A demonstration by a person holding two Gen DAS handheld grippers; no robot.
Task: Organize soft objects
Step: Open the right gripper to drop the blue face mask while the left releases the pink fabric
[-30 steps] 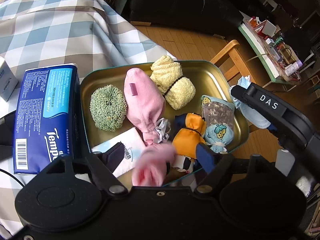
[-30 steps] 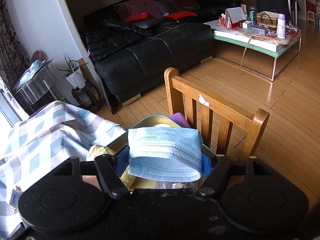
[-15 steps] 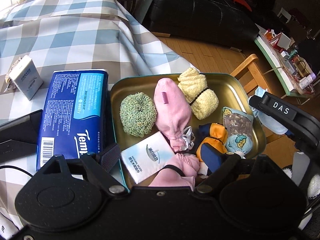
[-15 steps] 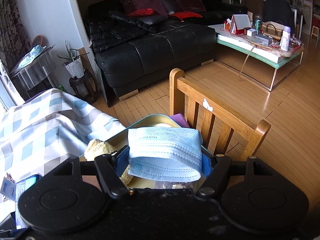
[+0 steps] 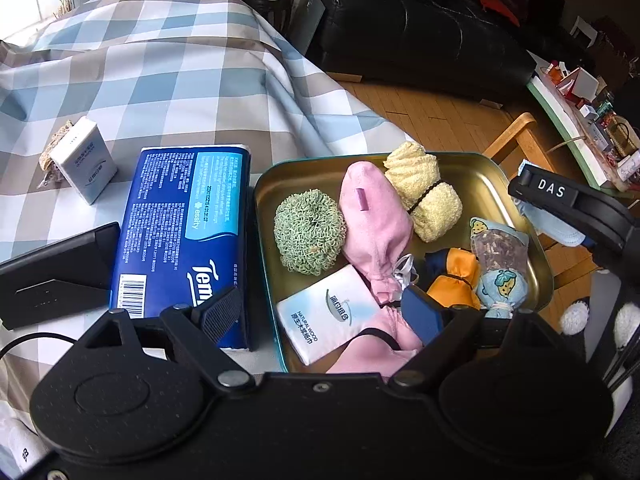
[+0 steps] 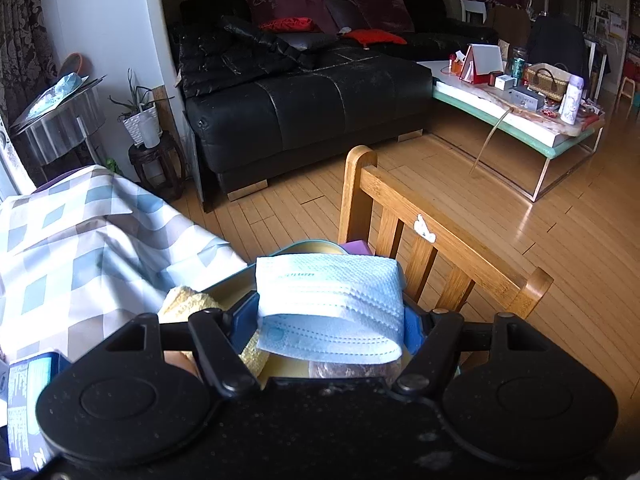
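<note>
face mask (image 6: 330, 304) clamped flat in right gripper (image 6: 330, 320), centre of right view. left view only: gold tray (image 5: 480, 184) lower right, pink sock (image 5: 374, 220) inside; left gripper (image 5: 320, 316) agape, empty.

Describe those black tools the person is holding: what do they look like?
Both are matte black plastic. Each has two round discs at its base and two angled fingers with metal rivets. The left gripper has blue fingers with ribbed black pads. The right gripper also has blue fingers, and its side reads "DAS" in white.
</note>
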